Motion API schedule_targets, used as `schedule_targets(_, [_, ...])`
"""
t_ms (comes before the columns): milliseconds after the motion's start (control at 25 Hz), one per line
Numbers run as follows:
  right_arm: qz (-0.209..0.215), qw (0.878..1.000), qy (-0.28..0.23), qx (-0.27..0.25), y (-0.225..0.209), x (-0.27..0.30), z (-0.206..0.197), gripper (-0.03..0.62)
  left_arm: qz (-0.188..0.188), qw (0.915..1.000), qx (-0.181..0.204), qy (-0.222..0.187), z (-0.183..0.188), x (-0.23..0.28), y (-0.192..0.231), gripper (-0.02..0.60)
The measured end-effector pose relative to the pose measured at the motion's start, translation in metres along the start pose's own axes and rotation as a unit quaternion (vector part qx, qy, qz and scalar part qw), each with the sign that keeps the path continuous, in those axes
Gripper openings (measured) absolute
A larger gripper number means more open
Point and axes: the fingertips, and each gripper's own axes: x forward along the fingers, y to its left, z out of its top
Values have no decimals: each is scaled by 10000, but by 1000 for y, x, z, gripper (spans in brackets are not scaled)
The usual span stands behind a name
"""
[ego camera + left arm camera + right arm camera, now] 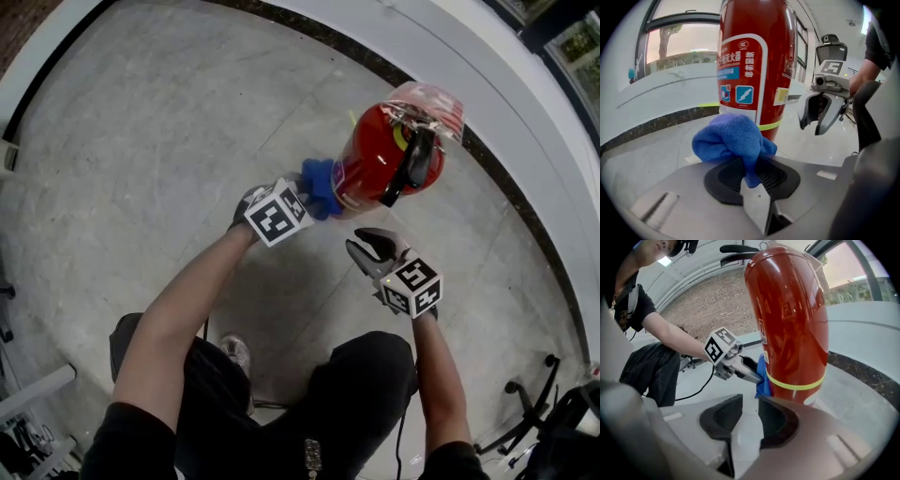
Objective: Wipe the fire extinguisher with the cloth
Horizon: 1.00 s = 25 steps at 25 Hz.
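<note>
The left gripper (pixel 752 169) has its two jaws squeezed shut on a corner of the blue cloth (pixel 733 140). The rest of the cloth puffs up in a soft ball just past the tips. That ball sits right against the low part of the fire extinguisher (pixel 792 319), a little above its yellow band (pixel 797 386). The right gripper (pixel 750 411) has its jaws a little way apart, with only bare floor showing in the gap, so it holds nothing. It is near the fire extinguisher but not touching it, and it points at the lower part of the red tank. The two grippers are on two different sides of the fire extinguisher, and each one can see the other past it. The fire extinguisher is big and red and stands straight up on the gray floor (pixel 141 141). On one side of it is a white label (pixel 740 70) with small blue pictures. On its top are a black handle and hose (pixel 412 164). Behind the fire extinguisher runs a curved white wall (pixel 525 112) with a dark strip along its foot. The person's two bare arms reach toward the fire extinguisher from the side away from the wall.
</note>
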Motion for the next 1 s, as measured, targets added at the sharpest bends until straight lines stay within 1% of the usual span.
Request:
schedule_targets(120, [-106,9998,-149,-66,-3,4,-3,120,-188,9998,36,65,0,1,-22,75])
schedule_targets(240, [-114,9985,-466,271,-6,2,3,166,-335,9993,107,104,2,3,-41,77])
schedule_targets(360, [53,9952,-760,610,-8,-3,9,207,-490,9987,136,-56,12,4,-63,77])
schedule_targets(400, [67,9944,-805,686,-10,-4,10,210,-550,9984,103,-79,13,6,-71,77])
schedule_targets(520, [85,9933,-745,879,-18,-3,7,211,-734,9972,88,-130,21,15,-94,77])
schedule_targets(600, [142,9931,-609,996,-21,-3,2,210,-767,9969,2,-191,31,23,-104,78])
schedule_targets(680, [160,9937,-490,999,-24,-5,-3,119,-706,9972,-202,-162,33,29,-108,91])
schedule_targets(720, [160,9945,-424,947,-26,-6,-6,90,-677,9973,-250,-142,33,31,-109,101])
schedule_targets(760, [146,9956,-338,863,-28,-6,-8,75,-658,9975,-227,-129,33,33,-109,112])
schedule_targets(840, [20,9976,-133,679,-38,-6,-14,67,-647,9978,-104,-84,32,35,-110,133])
schedule_targets(1000, [-560,9960,8,704,-78,-10,-17,60,-663,9978,-44,-71,28,31,-111,129])
